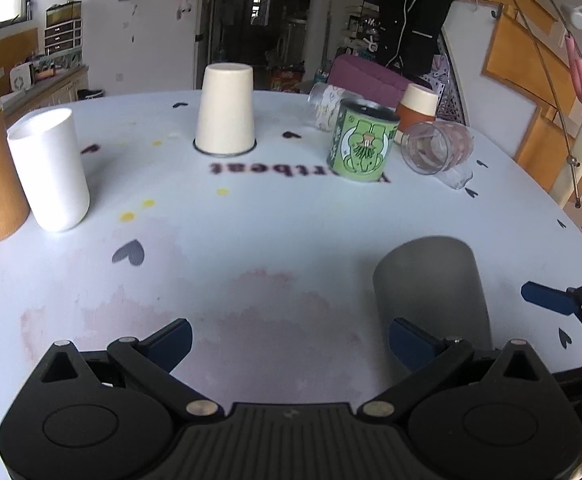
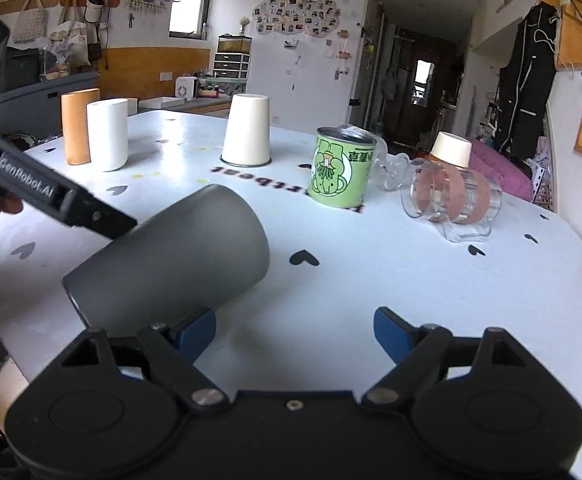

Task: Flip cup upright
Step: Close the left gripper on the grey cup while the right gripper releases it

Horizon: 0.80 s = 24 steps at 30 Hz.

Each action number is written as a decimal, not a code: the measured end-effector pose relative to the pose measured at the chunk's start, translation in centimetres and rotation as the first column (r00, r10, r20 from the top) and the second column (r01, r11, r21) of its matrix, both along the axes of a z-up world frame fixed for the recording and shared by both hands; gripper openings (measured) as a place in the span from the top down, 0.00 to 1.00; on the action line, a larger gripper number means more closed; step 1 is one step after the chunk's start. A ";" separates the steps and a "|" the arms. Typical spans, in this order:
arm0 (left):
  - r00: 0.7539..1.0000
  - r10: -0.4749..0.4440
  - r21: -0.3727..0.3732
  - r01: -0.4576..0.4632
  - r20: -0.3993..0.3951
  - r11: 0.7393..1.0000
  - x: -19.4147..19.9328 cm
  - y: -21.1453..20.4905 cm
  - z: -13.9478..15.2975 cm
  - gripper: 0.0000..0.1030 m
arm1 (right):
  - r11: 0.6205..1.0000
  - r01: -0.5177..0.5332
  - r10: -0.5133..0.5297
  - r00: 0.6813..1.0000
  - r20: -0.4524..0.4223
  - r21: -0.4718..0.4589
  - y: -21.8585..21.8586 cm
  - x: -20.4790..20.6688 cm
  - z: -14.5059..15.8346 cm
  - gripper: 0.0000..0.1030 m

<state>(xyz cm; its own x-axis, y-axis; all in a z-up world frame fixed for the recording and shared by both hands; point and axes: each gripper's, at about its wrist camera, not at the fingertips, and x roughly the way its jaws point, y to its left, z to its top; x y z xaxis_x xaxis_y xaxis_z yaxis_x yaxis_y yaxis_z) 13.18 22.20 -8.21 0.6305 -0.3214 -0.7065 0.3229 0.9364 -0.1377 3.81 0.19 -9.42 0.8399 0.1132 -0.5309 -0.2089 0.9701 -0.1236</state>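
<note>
Grey cup [image 2: 171,256] lying on its side on white table [image 2: 371,280], long axis pointing up-right from right gripper [image 2: 295,330]. Right gripper spread, empty, cup touching or nearly touching its left finger. Left gripper [image 1: 291,344] spread, empty, cup ahead-right. Right one seeming nearer.

both grippers' jaws wide apart

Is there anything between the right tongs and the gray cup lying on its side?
Nothing visible. The gray cup lies on the table just ahead of the open right tongs, to their left. The green can and other cups stand farther back.
</note>
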 end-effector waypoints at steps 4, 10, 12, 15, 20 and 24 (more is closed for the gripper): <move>0.999 0.041 -0.013 -0.041 0.007 0.999 0.1 0.6 1.0 0.00 | 1.000 0.009 -0.009 1.000 0.013 0.019 -0.4 -0.3 0.2 0.16; 1.000 0.002 -0.099 -0.004 -0.029 0.995 0.4 -1.3 3.8 0.08 | 0.997 0.027 -0.031 0.998 0.051 0.068 -1.6 -1.4 1.0 0.16; 0.994 -0.077 -0.096 0.069 -0.073 0.993 0.7 -3.1 4.1 0.12 | 0.996 0.030 -0.035 0.998 0.055 0.087 -2.1 -1.6 1.1 0.16; 0.979 -0.155 -0.046 0.150 -0.130 0.988 1.2 -5.9 4.0 0.18 | 0.993 0.043 -0.049 0.997 0.054 0.110 -2.8 -1.8 0.9 0.16; 0.965 -0.190 0.055 0.203 -0.183 0.978 2.2 -9.1 3.4 0.25 | 0.988 0.060 -0.067 0.997 0.046 0.146 -4.1 -2.1 0.4 0.16; 0.959 -0.172 0.125 0.203 -0.223 0.971 3.2 -10.1 2.3 0.25 | 0.984 0.071 -0.079 0.996 0.045 0.161 -4.9 -2.3 0.2 0.16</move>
